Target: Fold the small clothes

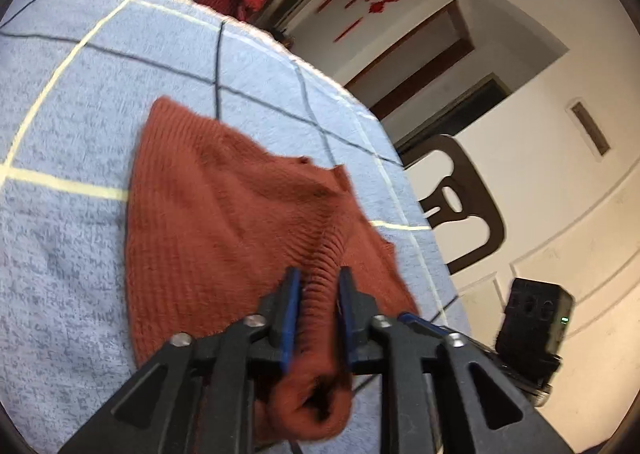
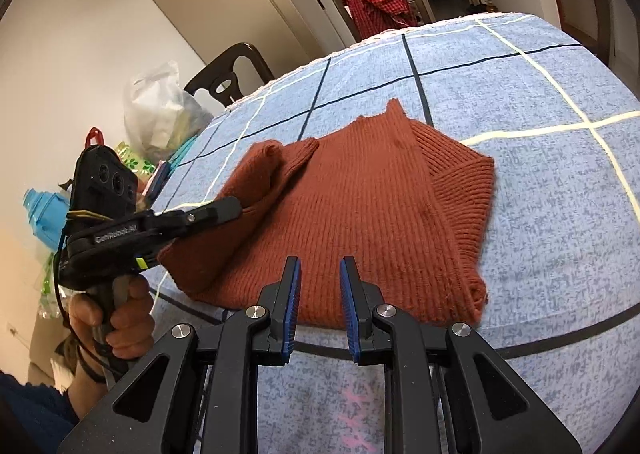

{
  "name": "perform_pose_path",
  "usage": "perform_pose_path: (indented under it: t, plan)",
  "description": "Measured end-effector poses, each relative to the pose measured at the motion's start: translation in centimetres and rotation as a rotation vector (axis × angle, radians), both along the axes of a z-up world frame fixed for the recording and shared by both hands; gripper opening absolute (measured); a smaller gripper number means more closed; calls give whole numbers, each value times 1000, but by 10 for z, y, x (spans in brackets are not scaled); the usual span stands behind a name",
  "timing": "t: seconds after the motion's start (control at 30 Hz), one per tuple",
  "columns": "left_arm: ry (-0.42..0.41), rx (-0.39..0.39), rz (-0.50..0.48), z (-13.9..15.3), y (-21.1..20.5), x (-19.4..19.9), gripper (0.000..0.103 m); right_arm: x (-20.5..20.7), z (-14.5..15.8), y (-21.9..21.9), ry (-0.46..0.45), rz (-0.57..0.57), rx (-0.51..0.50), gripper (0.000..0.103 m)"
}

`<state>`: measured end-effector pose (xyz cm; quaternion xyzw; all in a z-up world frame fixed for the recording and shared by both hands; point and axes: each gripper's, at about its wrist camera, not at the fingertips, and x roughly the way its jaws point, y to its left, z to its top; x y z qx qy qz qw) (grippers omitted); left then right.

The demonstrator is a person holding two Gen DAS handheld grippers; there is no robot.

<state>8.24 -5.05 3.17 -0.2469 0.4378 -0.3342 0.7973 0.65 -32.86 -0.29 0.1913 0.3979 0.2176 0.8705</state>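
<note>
Fingers of the right gripper (image 2: 319, 274) hover slightly apart, empty, at the near hem of a rust knit sweater (image 2: 372, 214) on the blue checked cloth (image 2: 560, 214); left gripper (image 1: 319, 286), fist-held at the table edge, pinches a sleeve cuff (image 1: 316, 406); red plaid garment (image 2: 376, 0) drapes a far chair.

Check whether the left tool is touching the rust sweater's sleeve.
Touching. In the left wrist view the bunched sleeve of the rust sweater fills the gap in the left tool, its blue pads against the knit on both sides.
</note>
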Motion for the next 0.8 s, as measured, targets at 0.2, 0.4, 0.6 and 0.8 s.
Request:
perform_pose_path:
  t: [0.2, 0.4, 0.6, 0.8]
  plan:
    - [-103, -42, 40, 31, 34, -21, 41, 5, 1, 4, 10, 26, 117, 42]
    - [-92, 53, 144, 20, 65, -24, 42, 22, -9, 20, 86, 95, 243, 43]
    - [-88, 107, 129, 7, 61, -30, 42, 49, -20, 33, 184, 106, 339, 43]
    - [-72, 127, 112, -3, 53, -29, 42, 65, -23, 48, 228, 144, 324, 43]
